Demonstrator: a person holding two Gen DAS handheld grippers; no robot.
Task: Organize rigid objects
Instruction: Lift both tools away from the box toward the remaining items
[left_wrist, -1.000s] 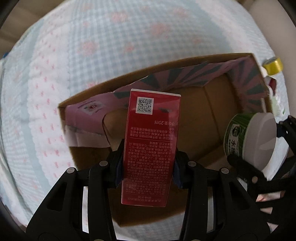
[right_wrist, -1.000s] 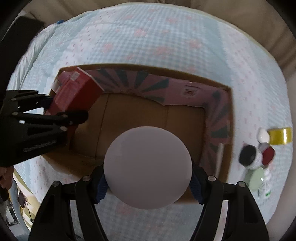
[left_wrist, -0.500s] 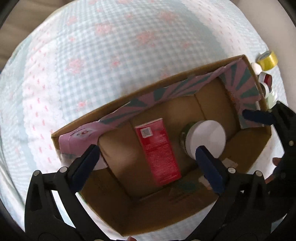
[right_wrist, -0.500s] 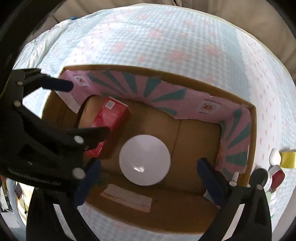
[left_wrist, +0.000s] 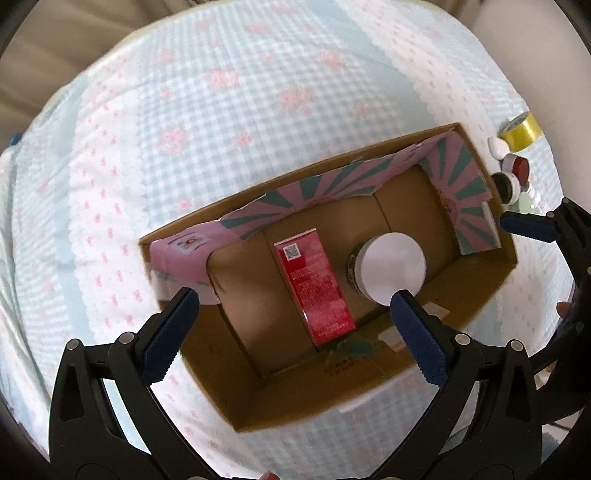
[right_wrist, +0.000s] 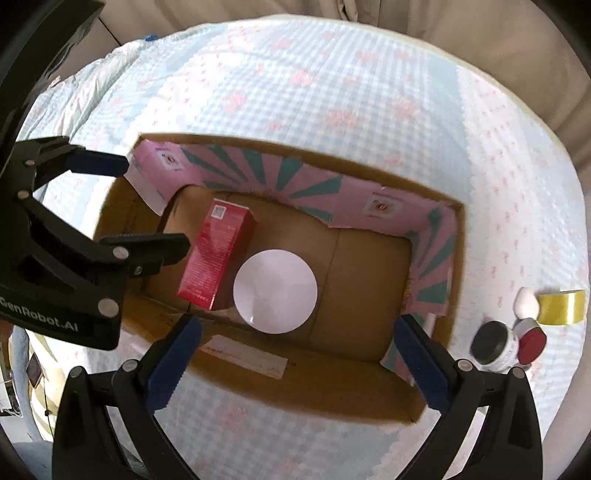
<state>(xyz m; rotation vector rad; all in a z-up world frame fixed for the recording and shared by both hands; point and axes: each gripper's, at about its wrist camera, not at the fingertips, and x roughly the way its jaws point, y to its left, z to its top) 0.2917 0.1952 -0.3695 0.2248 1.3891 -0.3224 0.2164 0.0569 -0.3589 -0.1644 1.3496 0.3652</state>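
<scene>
— How are the jaws set?
— The left gripper (left_wrist: 293, 312) and right gripper (right_wrist: 295, 336) are spread fully, having just been opened; nothing is held.
— And the items?
— The red carton (left_wrist: 314, 284) is laid flat in the cardboard box (left_wrist: 480, 295), just beside the white-lidded jar (left_wrist: 391, 271). Small jars (right_wrist: 506, 343) and yellow tape (right_wrist: 561, 306) are left outside on the checked cloth (left_wrist: 221, 129).
</scene>
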